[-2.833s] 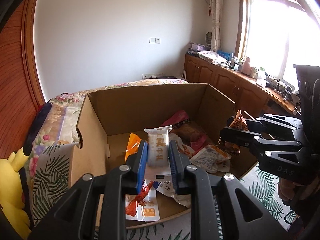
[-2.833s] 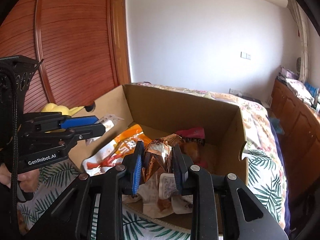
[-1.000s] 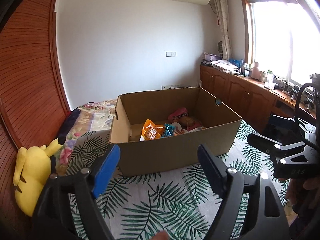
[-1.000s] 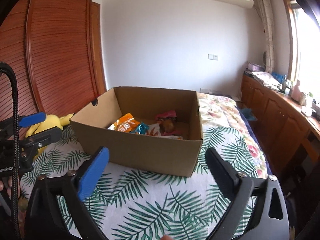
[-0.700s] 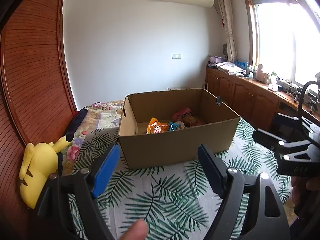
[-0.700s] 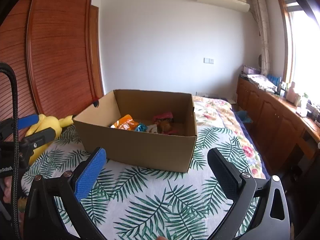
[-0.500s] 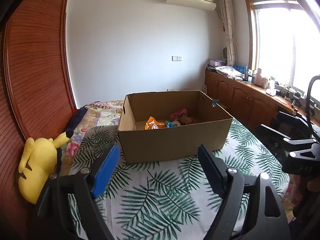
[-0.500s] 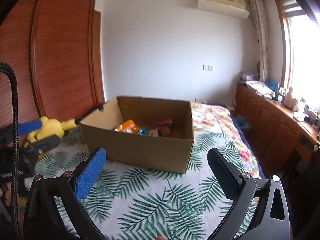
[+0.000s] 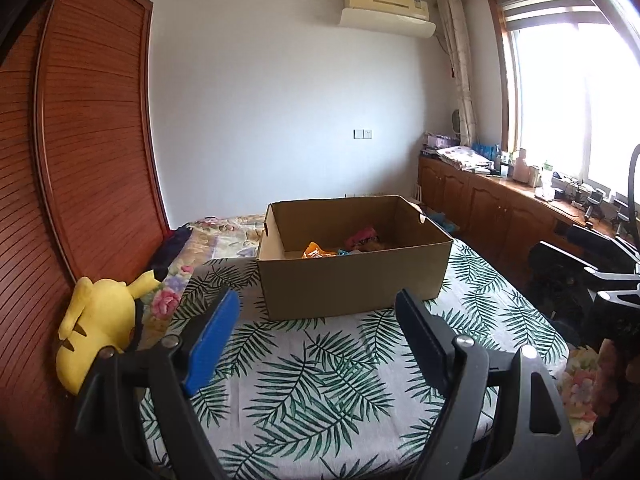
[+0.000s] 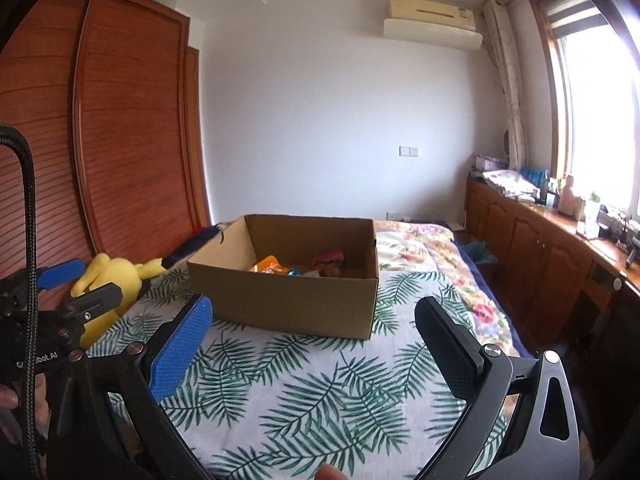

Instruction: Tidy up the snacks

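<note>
The cardboard box [image 9: 352, 280] sits on the leaf-print bedspread [image 9: 320, 392], snack packets [image 9: 320, 251] lying inside it. The left gripper [image 9: 320, 332] and right gripper [image 10: 316, 340] hang well short of the box, both spread wide, grasping nothing.

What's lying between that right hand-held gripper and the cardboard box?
Only leaf-print bedspread lies between the right hand-held gripper and the cardboard box; the right wrist view shows this bare stretch.

Only partly readable white lettering "…bot.AI" stands on the left tool [image 10: 78, 286] body.
</note>
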